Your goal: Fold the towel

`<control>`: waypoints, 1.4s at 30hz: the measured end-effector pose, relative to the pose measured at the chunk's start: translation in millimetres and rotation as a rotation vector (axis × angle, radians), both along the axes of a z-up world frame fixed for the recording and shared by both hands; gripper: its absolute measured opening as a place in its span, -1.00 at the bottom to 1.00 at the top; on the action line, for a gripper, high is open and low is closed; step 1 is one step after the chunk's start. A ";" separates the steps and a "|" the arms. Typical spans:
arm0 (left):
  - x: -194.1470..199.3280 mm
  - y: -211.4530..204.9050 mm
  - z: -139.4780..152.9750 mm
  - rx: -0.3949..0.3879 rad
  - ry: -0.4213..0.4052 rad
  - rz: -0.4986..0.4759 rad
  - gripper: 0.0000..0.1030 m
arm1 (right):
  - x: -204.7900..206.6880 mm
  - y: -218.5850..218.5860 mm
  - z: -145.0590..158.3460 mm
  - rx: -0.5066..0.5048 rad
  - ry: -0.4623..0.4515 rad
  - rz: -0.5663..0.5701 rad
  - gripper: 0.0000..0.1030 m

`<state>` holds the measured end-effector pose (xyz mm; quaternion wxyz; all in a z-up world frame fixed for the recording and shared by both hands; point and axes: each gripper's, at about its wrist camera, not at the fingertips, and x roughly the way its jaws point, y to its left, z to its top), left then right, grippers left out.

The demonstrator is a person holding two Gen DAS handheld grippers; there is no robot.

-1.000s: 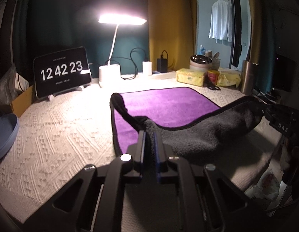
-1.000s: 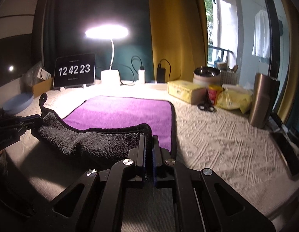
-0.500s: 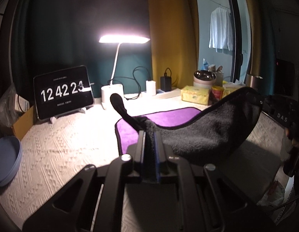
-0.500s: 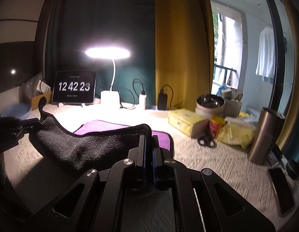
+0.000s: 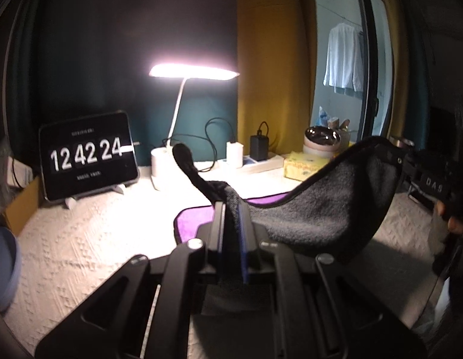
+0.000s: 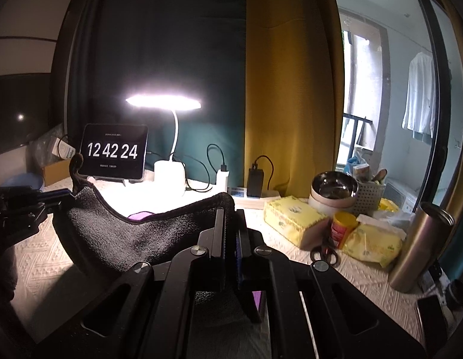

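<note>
The towel (image 5: 321, 209) is purple on one side and dark grey on the other, with a black hem. My left gripper (image 5: 231, 209) is shut on one near corner and my right gripper (image 6: 230, 215) is shut on the other. The near edge hangs lifted between them, grey side (image 6: 135, 233) facing me and sagging in the middle. A strip of the purple side (image 5: 195, 218) still lies on the white textured tablecloth (image 5: 97, 239). The right gripper shows in the left wrist view (image 5: 408, 164), and the left gripper in the right wrist view (image 6: 64, 194).
At the back stand a tablet clock (image 5: 88, 158), a lit desk lamp (image 5: 189, 73) and chargers (image 6: 255, 182). At the right are a yellow tissue pack (image 6: 294, 215), a metal bowl (image 6: 333, 185), scissors (image 6: 324, 251) and a steel tumbler (image 6: 420, 245). A blue plate (image 5: 4, 263) lies at the left.
Both grippers have raised the towel's near edge higher and carried it toward the far side. Much less of the purple side shows on the table now.
</note>
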<state>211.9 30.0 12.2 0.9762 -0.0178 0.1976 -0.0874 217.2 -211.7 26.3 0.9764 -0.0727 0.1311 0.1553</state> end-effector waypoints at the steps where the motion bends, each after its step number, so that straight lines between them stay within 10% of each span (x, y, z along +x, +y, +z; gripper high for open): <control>1: 3.1 1.3 -0.9 -0.001 0.002 0.006 -0.83 | 3.7 0.7 0.2 0.001 0.001 0.001 -0.89; 42: 153.0 -1.3 -39.9 0.124 0.115 0.083 -0.83 | 182.7 13.5 -41.6 -0.040 0.225 -0.067 -0.89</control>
